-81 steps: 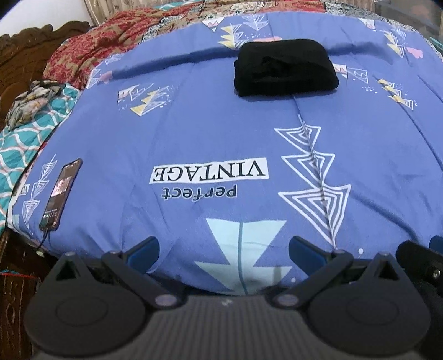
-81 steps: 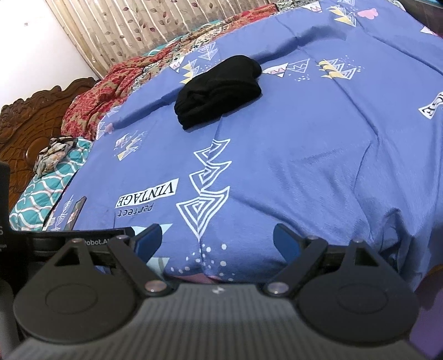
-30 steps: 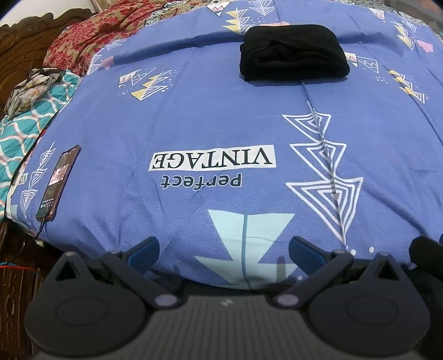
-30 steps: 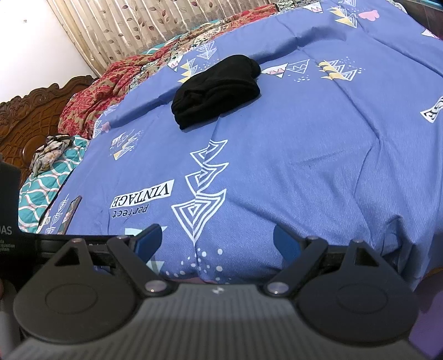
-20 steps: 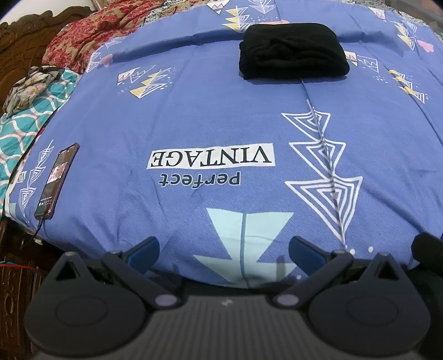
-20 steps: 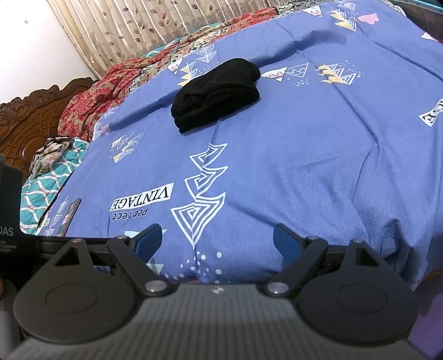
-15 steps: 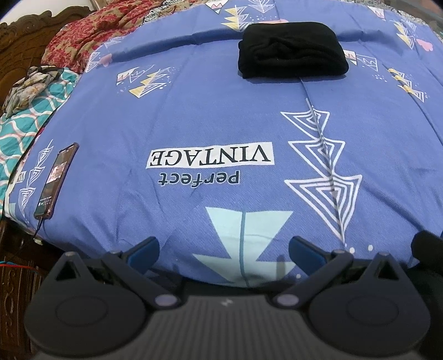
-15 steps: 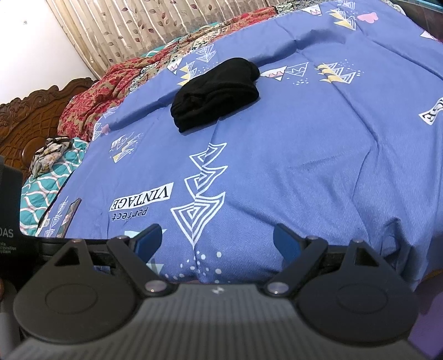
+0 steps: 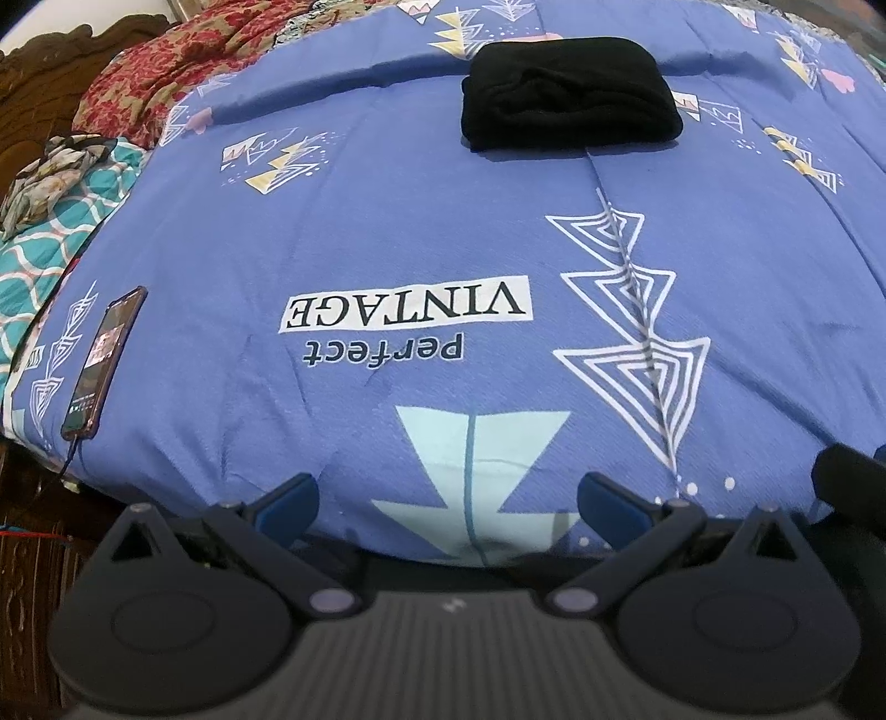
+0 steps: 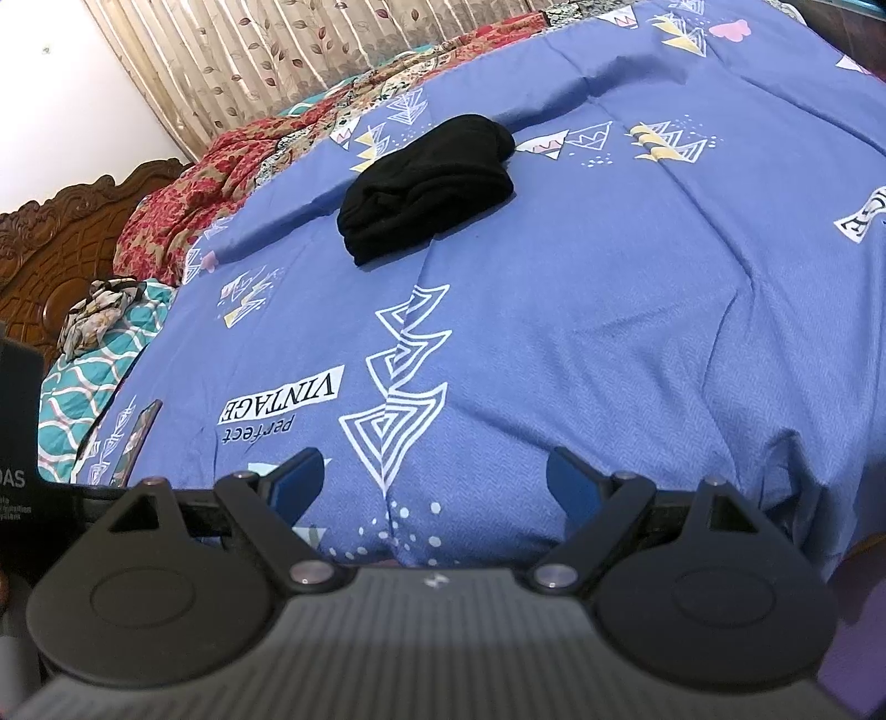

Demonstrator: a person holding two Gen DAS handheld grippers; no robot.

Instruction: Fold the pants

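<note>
Black pants (image 9: 570, 94) lie folded into a compact bundle far out on the blue printed bedspread (image 9: 387, 221). The right wrist view shows the same pants (image 10: 426, 185) up and left of centre. My left gripper (image 9: 447, 495) is open at the near edge of the bed, well short of the bundle, with nothing between its blue-tipped fingers. My right gripper (image 10: 434, 479) is also open and empty at the near edge, to the right of the left one. Part of the other gripper's body (image 10: 22, 432) shows at the left edge of the right wrist view.
A phone (image 9: 105, 360) with a cable lies on the left edge of the bedspread. A teal patterned pillow (image 9: 39, 260), a red floral blanket (image 9: 177, 72) and a carved wooden headboard (image 10: 61, 238) are at the left. Curtains (image 10: 310, 44) hang behind the bed.
Both grippers stayed open at the bed's near edge. The left view has shifted slightly, the pants sitting a little higher in frame. The pants have not moved.
</note>
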